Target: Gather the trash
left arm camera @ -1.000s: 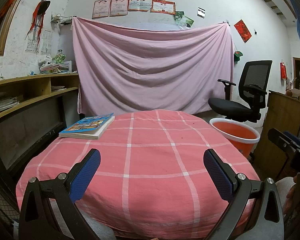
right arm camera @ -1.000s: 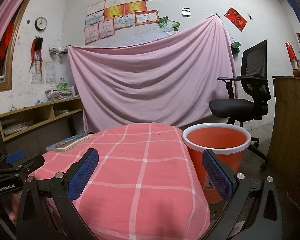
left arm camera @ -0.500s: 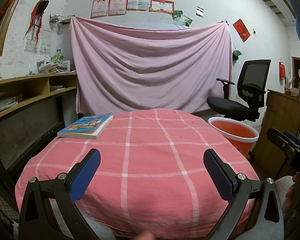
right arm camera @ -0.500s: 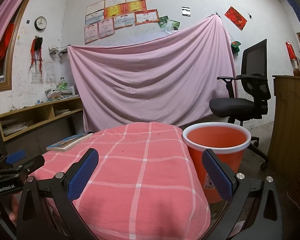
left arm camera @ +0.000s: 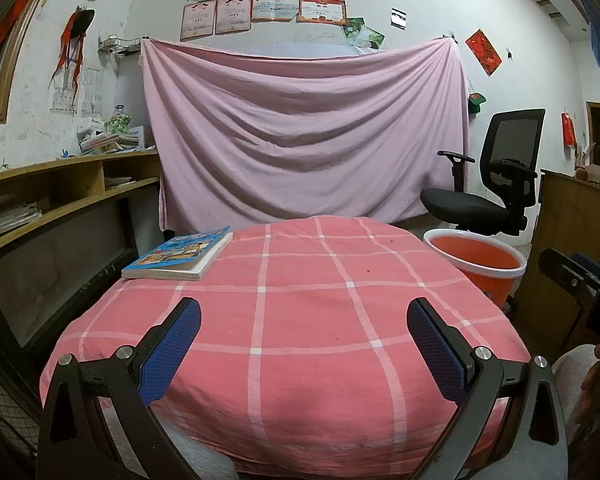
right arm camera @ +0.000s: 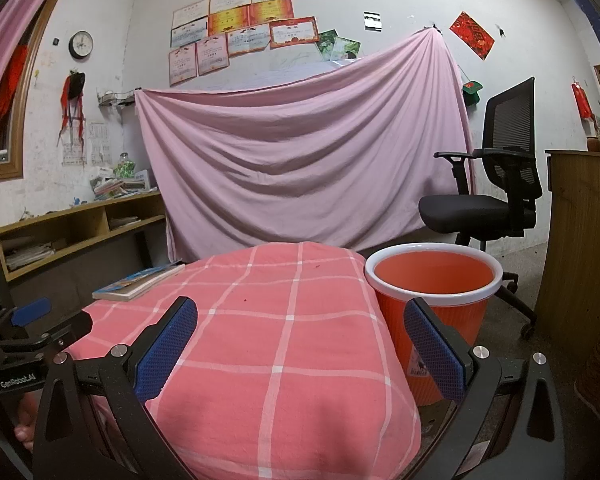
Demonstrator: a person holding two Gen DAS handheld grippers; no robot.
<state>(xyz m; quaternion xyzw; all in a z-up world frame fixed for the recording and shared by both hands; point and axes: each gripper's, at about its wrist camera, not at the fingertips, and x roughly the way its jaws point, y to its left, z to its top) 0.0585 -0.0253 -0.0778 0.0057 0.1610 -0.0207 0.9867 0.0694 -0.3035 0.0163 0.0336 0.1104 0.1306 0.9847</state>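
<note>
Left gripper [left arm camera: 303, 343]: jaws spread wide apart, nothing between the blue pads [left arm camera: 171, 354]. It hovers at the near edge of a table draped in a red-and-white checked cloth [left arm camera: 300, 312], pointing across the tabletop.

Right gripper [right arm camera: 300, 344]: jaws likewise spread wide, holding nothing. It sits at the table's near right corner, with its right finger [right arm camera: 434, 354] in line with the wall of the bin.

Orange trash bin [right arm camera: 434, 304]: white rim, standing upright on the floor just beside the right edge of the table. From the right wrist camera the inside shows only orange wall; the bottom is not visible. In the left wrist view the bin [left arm camera: 476, 266] appears past the table's right edge.

Trash: a few tiny dark specks [left arm camera: 367, 270] lie on the cloth toward the far right of the tabletop; too small to identify.

Paperback book [left arm camera: 180, 254]: colourful cover, lying flat at the far left edge of the table, well apart from both grippers.

Surroundings: a pink sheet [left arm camera: 304, 136] hangs across the back wall. A black office chair [left arm camera: 496, 184] stands behind the bin. Wooden shelving [left arm camera: 60, 192] runs along the left wall.
</note>
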